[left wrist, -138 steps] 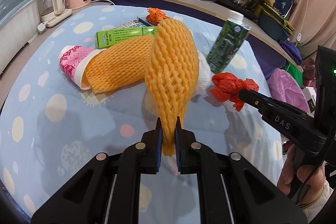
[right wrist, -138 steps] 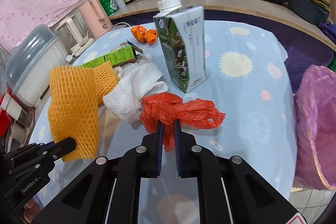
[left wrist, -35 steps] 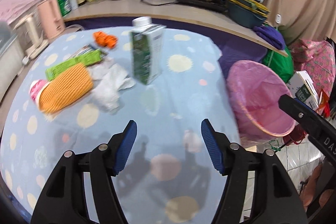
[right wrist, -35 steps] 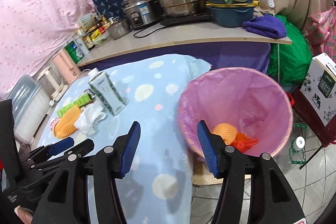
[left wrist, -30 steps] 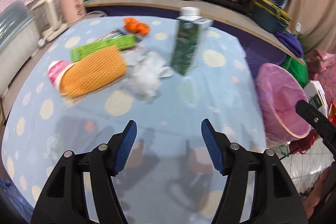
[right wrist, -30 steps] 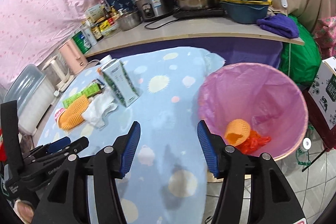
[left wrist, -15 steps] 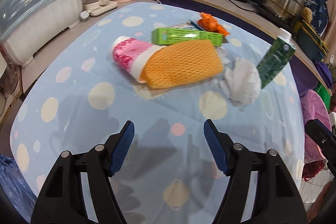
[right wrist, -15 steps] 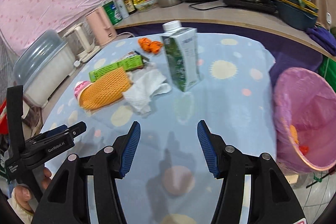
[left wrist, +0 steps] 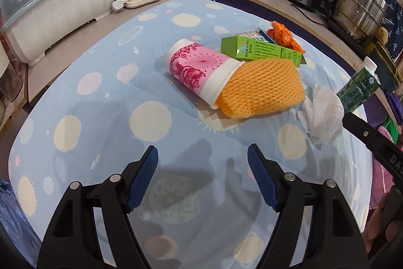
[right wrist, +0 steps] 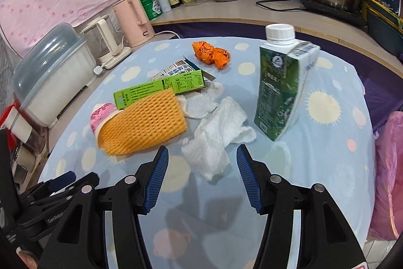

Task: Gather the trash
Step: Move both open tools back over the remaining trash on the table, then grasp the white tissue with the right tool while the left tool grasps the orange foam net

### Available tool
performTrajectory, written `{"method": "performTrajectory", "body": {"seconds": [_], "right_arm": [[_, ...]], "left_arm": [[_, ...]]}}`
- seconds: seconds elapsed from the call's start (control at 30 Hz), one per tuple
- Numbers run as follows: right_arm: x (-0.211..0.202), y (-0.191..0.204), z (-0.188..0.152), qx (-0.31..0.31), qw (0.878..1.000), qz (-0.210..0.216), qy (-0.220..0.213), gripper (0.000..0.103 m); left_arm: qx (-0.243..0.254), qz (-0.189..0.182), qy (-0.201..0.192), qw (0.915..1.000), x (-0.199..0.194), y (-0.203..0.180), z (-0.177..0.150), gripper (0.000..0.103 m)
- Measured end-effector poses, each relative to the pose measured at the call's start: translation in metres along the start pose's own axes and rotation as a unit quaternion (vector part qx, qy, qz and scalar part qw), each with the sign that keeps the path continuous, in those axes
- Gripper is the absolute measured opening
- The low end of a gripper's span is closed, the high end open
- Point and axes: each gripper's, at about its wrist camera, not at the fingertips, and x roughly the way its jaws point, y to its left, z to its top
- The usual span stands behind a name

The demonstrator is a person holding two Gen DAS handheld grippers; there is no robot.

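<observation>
Trash items lie grouped on the tablecloth [left wrist: 105, 102], and we log each position by frame region. In the left wrist view, our left gripper [left wrist: 202, 177] occupies the lower centre, its blue-padded jaws spreading wider with only bare cloth between them. Above it, at frame centre, the pink paper cup [left wrist: 195, 68] lies on its side with the orange foam net [left wrist: 262, 88] tucked into its mouth. The green box [left wrist: 259, 50] lies just behind the net, and the orange wrapper [left wrist: 283, 35] sits behind the box toward the upper right. The white tissue [left wrist: 321, 115] rests at the right edge, beside the milk carton [left wrist: 360, 90]. In the right wrist view, our right gripper [right wrist: 202, 178] holds the lower centre with its jaws apart and gripping nothing; the near end of the tissue [right wrist: 214, 143] appears between the fingertips, but the pads do not press on it. The carton [right wrist: 282, 85] stands upright at right of centre, well apart from the net [right wrist: 143, 122] at left of centre. The pink bin liner [right wrist: 390, 168] shows at the right edge, off the table.
</observation>
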Motion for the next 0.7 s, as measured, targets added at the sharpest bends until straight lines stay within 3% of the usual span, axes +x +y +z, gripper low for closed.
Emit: {"method": "performTrajectory", "body": {"seconds": [0.17, 0.23, 0.37, 0.4, 0.63, 0.7], "right_arm": [[0.026, -0.001, 0.002, 0.006, 1.000, -0.008, 0.018, 0.053], [0.032, -0.002, 0.000, 0.006, 1.000, -0.009, 0.023, 0.043], [0.039, -0.002, -0.007, 0.000, 0.999, -0.012, 0.034, 0.010], [0.038, -0.003, -0.009, -0.002, 0.999, -0.013, 0.034, 0.007], [0.017, -0.008, -0.019, 0.000, 1.000, -0.010, 0.022, 0.006], [0.012, -0.011, -0.020, 0.003, 1.000, -0.007, 0.021, 0.006]], "left_arm": [[-0.006, -0.005, 0.003, 1.0000, 0.009, 0.005, 0.008, 0.070], [-0.008, -0.009, 0.005, 0.9999, 0.012, 0.005, 0.011, 0.071], [-0.020, -0.028, 0.011, 0.9994, 0.020, 0.004, 0.016, 0.071], [-0.023, -0.033, 0.013, 0.9991, 0.022, 0.004, 0.017, 0.071], [-0.033, -0.053, 0.010, 0.9980, 0.031, -0.004, 0.027, 0.070], [-0.034, -0.057, 0.009, 0.9977, 0.034, -0.007, 0.029, 0.066]]}}
